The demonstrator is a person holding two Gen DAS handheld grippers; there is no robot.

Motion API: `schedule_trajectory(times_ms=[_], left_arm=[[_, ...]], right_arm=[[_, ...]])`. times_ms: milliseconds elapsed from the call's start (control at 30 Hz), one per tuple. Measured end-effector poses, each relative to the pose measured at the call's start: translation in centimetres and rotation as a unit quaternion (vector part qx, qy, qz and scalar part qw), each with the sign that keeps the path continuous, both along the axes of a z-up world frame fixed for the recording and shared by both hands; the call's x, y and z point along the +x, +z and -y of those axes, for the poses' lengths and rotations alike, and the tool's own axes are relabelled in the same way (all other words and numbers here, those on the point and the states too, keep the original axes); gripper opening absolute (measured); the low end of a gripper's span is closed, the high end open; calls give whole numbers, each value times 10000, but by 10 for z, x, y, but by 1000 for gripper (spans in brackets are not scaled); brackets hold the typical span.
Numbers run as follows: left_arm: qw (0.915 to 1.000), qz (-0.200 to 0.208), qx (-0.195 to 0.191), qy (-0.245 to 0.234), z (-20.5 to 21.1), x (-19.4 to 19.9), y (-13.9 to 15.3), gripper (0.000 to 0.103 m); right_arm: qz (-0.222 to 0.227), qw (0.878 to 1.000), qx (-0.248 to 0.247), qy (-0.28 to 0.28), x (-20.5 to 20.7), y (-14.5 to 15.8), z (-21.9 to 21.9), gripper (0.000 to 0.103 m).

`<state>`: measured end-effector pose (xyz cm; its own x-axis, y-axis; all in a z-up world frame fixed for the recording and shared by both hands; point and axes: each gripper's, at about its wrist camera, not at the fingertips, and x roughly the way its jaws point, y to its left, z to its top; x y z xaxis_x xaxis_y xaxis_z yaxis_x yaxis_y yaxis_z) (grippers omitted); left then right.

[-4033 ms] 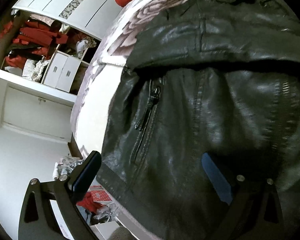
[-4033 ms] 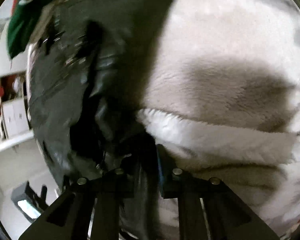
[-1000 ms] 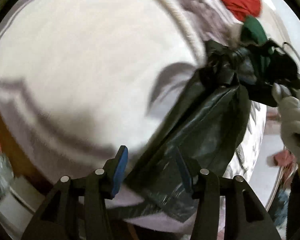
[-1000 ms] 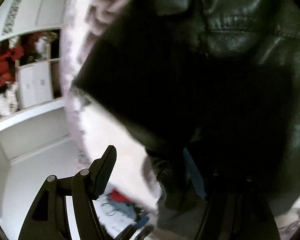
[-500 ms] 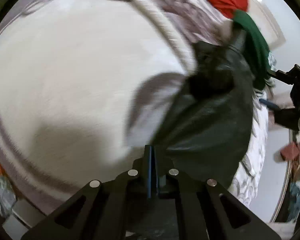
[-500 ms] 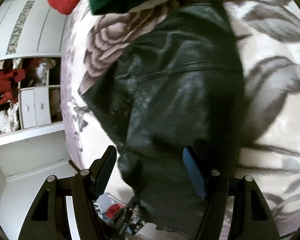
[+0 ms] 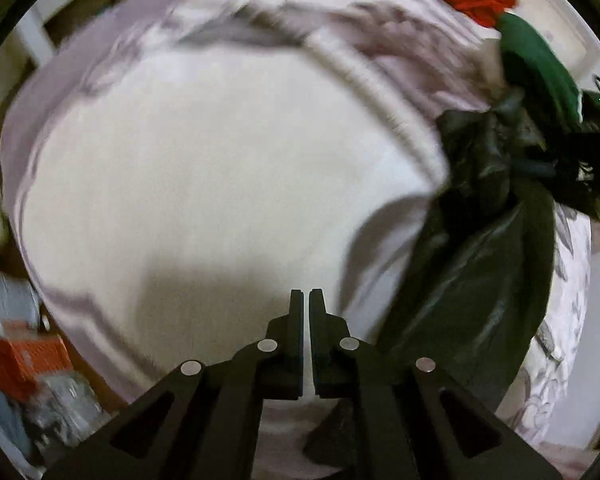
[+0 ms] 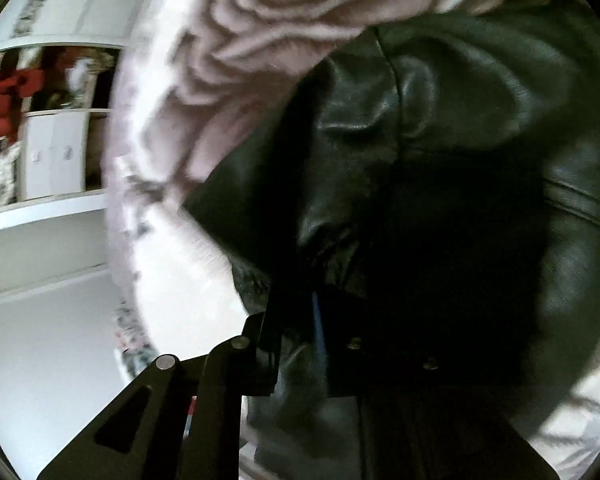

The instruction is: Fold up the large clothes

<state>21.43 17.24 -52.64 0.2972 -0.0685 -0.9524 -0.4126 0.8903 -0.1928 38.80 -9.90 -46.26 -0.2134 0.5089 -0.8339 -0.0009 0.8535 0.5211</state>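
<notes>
The big black jacket [image 8: 440,128] lies bunched on the soft flowery blanket [image 7: 204,184]. It looks heavy, floppy and slippery, so grab a thick edge. The right gripper [image 8: 300,320] pinches it. The left gripper [image 7: 305,300] is squeezed together, empty.

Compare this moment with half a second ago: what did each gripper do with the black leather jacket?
The right gripper, open above the black leather jacket before, has closed on a fold of it. The left gripper stays shut and now appears empty, with the jacket off to its right. The floral fleece blanket still lies underneath.
</notes>
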Motion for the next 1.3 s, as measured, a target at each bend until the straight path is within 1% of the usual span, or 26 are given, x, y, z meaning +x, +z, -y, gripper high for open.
schedule_trajectory(times_ms=[67, 100, 133, 233, 267, 300, 333, 367, 400, 467, 500, 567, 600, 633, 667, 700, 733, 800, 933, 1000, 1033, 1067, 1100, 1167, 1233, 1300], left_arm=[[9995, 159, 148, -246, 15, 17, 14, 42], [9986, 264, 229, -397, 27, 29, 23, 90], [9979, 333, 288, -474, 34, 34, 26, 103], [9951, 655, 215, -715, 66, 55, 43, 103], [9943, 790, 128, -703, 75, 58, 48, 103], [9931, 920, -36, -723, 87, 70, 50, 97], [9919, 955, -199, -808, 97, 78, 49, 68], [9915, 867, -287, -922, 107, 89, 44, 46], [9922, 637, -393, -998, 119, 103, 31, 8], [9923, 112, -766, -969, 132, 126, -6, 5], [9927, -140, -786, -900, 134, 132, -23, 4], [9935, -406, -823, -670, 128, 140, -56, 4], [9926, -393, -1022, -533, 122, 141, -65, 4], [9915, -380, -1163, -447, 117, 141, -68, 4], [9904, -379, -1257, -429, 113, 142, -70, 4], [9897, -376, -1307, -456, 110, 140, -70, 4], [9887, -347, -1395, -426, 106, 138, -72, 4], [9871, -277, -1548, -311, 100, 135, -74, 4], [9874, -198, -1541, -315, 97, 132, -74, 4], [9879, -192, -1490, -377, 97, 131, -71, 4], [9882, -189, -1466, -400, 103, 130, -67, 4], [9885, -195, -1435, -444, 105, 133, -66, 4], [9886, -214, -1404, -491, 105, 133, -64, 4], [9882, -238, -1403, -565, 108, 134, -58, 4], [9876, -228, -1292, -867, 117, 134, -46, 4], [9896, -302, -902, -1074, 127, 129, -29, 4]], right_arm=[[192, 9997, -133, -84, -16, 24, 30, 41], [258, 9994, -181, -153, -26, 34, 49, 44], [262, 9991, -239, -223, -35, 41, 66, 44], [268, 9967, -553, -522, -55, 54, 120, 44], [249, 9952, -687, -655, -61, 54, 141, 44], [226, 9943, -725, -743, -62, 51, 154, 44], [190, 9934, -749, -852, -63, 49, 166, 44], [136, 9923, -762, -969, -63, 44, 177, 44], [85, 9910, -772, -1086, -61, 38, 188, 44], [38, 9886, -802, -1277, -55, 28, 205, 44], [23, 9882, -798, -1309, -53, 25, 209, 44], [-51, 9885, -684, -1349, -43, 15, 219, 44], [-99, 9895, -566, -1330, -35, 9, 217, 44], [-139, 9907, -432, -1286, -27, 3, 217, 44], [-188, 9926, -207, -1184, -13, -7, 216, 52], [-179, 9930, -82, -1163, -3, -13, 213, 67], [-89, 9931, 46, -1165, 11, -22, 210, 71], [-105, 9929, 460, -1090, 38, -43, 202, 75], [-425, 9861, 1079, -1190, 88, -97, 181, 78], [-515, 9852, 1203, -1107, 100, -107, 167, 81], [-376, 9869, 1194, -1023, 104, -106, 161, 81], [-204, 9895, 1134, -873, 104, -101, 156, 77], [-66, 9912, 1047, -803, 102, -97, 155, 53], [-29, 9865, 1207, -1105, 91, -88, 172, 36], [-13, 9812, 1216, -1501, 75, -73, 193, 33], [72, 9749, 1103, -1934, 48, -52, 220, 32]])
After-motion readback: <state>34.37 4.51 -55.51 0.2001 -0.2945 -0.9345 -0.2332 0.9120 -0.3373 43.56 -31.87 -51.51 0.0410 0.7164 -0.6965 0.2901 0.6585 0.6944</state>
